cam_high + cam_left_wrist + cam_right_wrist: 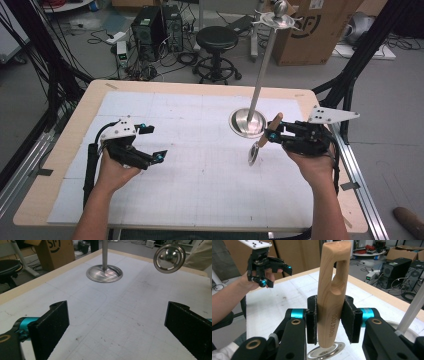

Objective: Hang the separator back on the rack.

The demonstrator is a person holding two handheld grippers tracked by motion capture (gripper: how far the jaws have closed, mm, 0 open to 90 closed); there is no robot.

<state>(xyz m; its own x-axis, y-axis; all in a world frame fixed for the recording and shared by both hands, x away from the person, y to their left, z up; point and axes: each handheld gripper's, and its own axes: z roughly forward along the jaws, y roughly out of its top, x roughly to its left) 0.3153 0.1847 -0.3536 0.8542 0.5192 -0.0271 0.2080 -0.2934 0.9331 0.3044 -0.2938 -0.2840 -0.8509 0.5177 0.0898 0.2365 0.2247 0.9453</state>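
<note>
Right gripper [274,134] is clamped on the ladle [261,142] by its wooden handle, which rises between the pads; the long axis runs handle up-far, metal bowl down-near, above the table [200,210]. Just far-left stands the rack [247,122], nearer this hand. Left gripper [152,142], well left, has jaws apart, holding nothing.

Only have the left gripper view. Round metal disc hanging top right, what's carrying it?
Observer: It's the metal head on a wooden handle, held by the right gripper.
Operator: Grip solid?
Observer: The fingers are shut on the handle's lower part, below its slot.
Operator: What tops the pole?
Observer: A ring of hooks under a ball knob; none looks loaded.
</note>
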